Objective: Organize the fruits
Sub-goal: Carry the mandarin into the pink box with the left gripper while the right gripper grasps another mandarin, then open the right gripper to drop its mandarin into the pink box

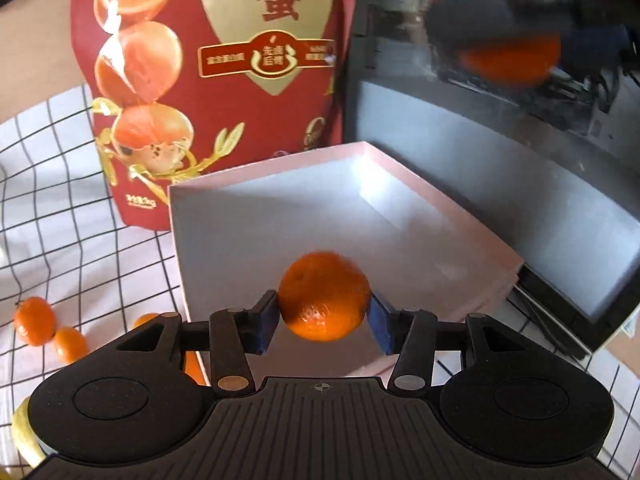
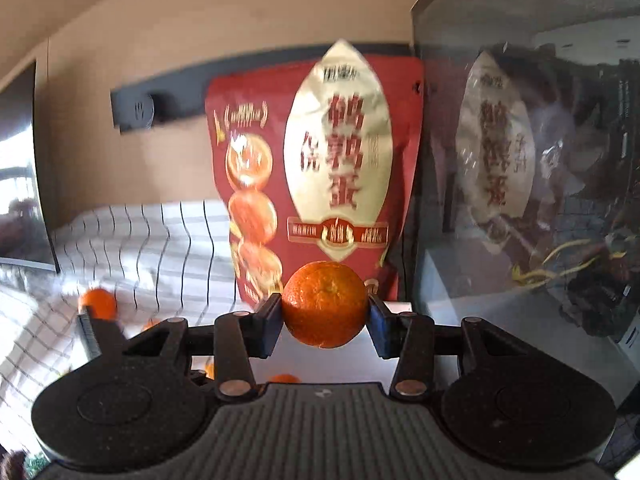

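Observation:
My left gripper (image 1: 324, 316) is shut on a tangerine (image 1: 324, 296), its blue pads (image 1: 268, 320) pressing both sides. It hangs over the near part of an open pink box (image 1: 260, 168) with a bare white floor. My right gripper (image 2: 325, 320) is shut on another tangerine (image 2: 325, 304), held high in front of a red snack bag (image 2: 320, 180). In the right wrist view the left gripper (image 2: 96, 320) shows blurred at the left with its orange fruit. Loose tangerines (image 1: 34, 320) lie on the checked cloth (image 1: 60, 200) left of the box.
The tall red snack bag (image 1: 208, 60) stands behind the box's far left corner. A dark monitor screen (image 1: 520, 160) rises along the box's right side, with a blurred dark and orange shape at its top. Something yellow (image 1: 24, 428) lies at the near left.

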Motion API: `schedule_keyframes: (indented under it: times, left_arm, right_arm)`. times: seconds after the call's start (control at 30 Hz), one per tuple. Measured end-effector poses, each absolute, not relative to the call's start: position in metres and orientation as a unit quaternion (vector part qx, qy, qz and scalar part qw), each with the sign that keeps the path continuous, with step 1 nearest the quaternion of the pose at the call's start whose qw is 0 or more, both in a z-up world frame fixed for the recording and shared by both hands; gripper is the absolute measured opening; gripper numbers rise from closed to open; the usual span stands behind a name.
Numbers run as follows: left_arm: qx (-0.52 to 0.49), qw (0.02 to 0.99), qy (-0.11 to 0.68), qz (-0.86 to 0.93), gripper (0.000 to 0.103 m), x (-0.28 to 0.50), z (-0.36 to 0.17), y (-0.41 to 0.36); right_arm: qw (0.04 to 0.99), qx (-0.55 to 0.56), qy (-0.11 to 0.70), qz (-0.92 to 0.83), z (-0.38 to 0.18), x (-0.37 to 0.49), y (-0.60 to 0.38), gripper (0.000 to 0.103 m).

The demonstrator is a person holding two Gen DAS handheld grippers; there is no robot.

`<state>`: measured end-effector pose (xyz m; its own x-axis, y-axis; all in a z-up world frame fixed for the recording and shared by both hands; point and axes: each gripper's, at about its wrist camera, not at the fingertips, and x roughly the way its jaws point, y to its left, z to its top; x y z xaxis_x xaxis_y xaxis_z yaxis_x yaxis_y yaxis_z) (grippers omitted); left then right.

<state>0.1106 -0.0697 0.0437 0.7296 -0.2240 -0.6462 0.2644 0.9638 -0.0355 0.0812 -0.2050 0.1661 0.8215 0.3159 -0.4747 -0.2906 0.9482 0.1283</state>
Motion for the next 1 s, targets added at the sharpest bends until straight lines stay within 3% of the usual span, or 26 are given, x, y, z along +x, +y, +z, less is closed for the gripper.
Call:
schedule_keyframes:
  times: [0.4, 0.7, 0.77, 0.8, 0.87, 1.0]
  left_arm:
    - [-0.175, 0.965, 0.171, -0.096, 0.053, 0.005, 0.092, 0.072]
    - [-0.218, 0.957, 0.174, 0.074, 0.052, -0.06, 0.07, 0.194]
    - [-0.221, 0.955, 0.182, 0.075, 0.052, -0.068, 0.059, 0.206]
    - [-0.225, 0.954, 0.181, 0.075, 0.052, -0.073, 0.053, 0.211]
    - [-0.234, 0.953, 0.179, 0.075, 0.052, -0.081, 0.045, 0.216]
    - [-0.261, 0.943, 0.185, 0.088, 0.052, -0.085, 0.031, 0.224]
  right_arm:
    - [0.932, 0.049, 0.322, 0.16, 0.129, 0.113, -0.209, 0.044]
    - [0.908, 0.045, 0.396, 0.132, 0.074, 0.156, -0.179, 0.045]
    - [0.907, 0.032, 0.4, 0.123, 0.067, 0.162, -0.17, 0.048]
    - [0.911, 0.023, 0.395, 0.116, 0.066, 0.162, -0.167, 0.056]
    - [0.922, 0.0, 0.373, 0.101, 0.069, 0.157, -0.156, 0.063]
    - [0.927, -0.015, 0.348, 0.141, 0.086, 0.135, -0.131, 0.067]
